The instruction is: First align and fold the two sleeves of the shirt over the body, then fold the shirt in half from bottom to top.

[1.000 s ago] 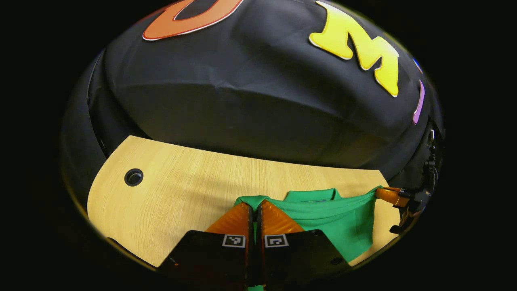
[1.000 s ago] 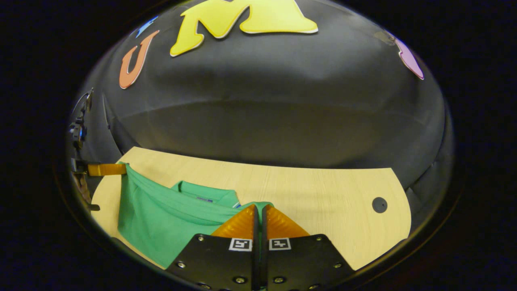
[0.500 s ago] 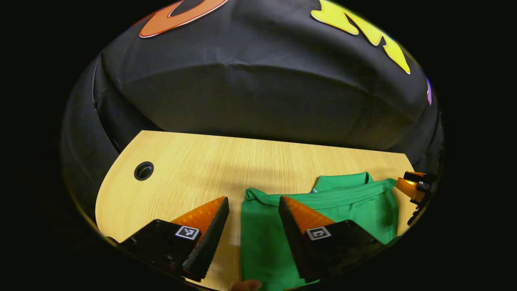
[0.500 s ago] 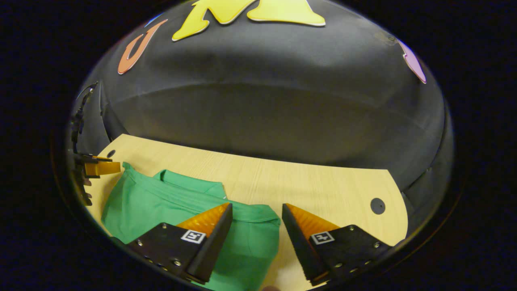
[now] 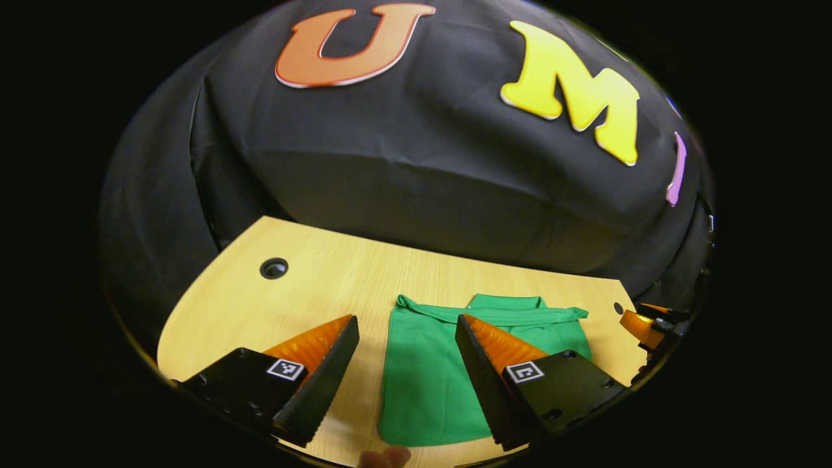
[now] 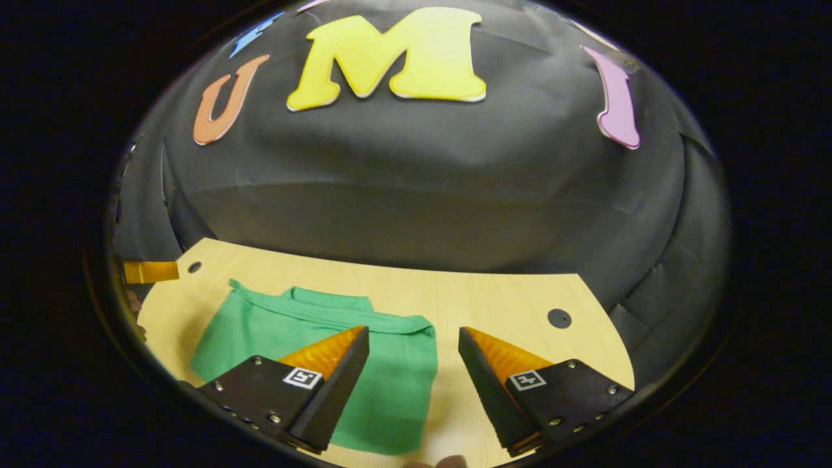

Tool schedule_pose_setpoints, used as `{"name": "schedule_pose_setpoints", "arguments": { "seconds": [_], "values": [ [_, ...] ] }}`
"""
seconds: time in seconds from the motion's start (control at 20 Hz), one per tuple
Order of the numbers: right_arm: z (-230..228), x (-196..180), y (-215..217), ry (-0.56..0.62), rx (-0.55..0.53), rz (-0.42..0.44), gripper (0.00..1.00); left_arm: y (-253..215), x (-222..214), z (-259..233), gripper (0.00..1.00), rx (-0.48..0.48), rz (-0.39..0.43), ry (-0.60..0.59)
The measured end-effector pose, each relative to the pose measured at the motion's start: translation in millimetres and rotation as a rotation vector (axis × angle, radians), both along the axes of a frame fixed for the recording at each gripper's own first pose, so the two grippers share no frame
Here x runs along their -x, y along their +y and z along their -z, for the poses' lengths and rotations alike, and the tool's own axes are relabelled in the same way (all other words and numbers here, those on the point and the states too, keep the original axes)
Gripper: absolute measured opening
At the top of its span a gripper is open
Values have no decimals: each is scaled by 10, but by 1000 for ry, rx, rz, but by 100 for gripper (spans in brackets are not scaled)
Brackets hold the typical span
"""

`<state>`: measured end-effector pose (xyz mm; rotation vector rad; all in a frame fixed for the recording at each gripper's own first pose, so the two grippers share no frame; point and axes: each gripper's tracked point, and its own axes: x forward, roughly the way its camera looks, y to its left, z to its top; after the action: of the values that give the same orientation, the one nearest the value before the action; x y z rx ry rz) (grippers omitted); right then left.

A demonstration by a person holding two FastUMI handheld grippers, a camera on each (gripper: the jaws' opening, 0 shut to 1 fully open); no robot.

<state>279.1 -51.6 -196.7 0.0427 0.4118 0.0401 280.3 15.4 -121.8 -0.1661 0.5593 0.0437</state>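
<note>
A green shirt [image 5: 422, 377] lies folded into a compact rectangle on the wooden table [image 5: 325, 286], its collar peeking out at the far edge. My left gripper [image 5: 406, 325] hovers open above the shirt's left edge, holding nothing. In the right gripper view the same shirt [image 6: 396, 377] lies flat, and my right gripper [image 6: 413, 335] stands open over its right edge with nothing between the fingers. The right gripper [image 5: 640, 325] shows at the far right of the left gripper view, and the left gripper [image 6: 151, 272] at the far left of the right gripper view.
The table has a round cable hole near its left end [image 5: 273, 268] and another near its right end [image 6: 559, 318]. Black cloth walls close in behind the table. A fingertip [image 5: 383, 457] shows at the bottom of the left gripper view.
Both grippers were shut on the shirt's edge a second ago. They let go, opened, and have since drawn back and up, leaving the shirt flat on the table.
</note>
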Motion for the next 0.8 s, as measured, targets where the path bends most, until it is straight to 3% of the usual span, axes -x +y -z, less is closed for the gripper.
{"name": "schedule_pose_setpoints", "arguments": {
  "seconds": [0.35,0.5,0.8],
  "values": [
    [-973,1371,223,-184,-4,7,88,-339,918,-1330,98,-70,25,-281],
    [-1386,1884,208,-303,47,27,89,-354,1348,-1598,98,-97,-3,-357],
    [-1715,2737,352,-480,93,55,88,-490,2170,-1776,98,-82,-7,-430]
  ]
}}
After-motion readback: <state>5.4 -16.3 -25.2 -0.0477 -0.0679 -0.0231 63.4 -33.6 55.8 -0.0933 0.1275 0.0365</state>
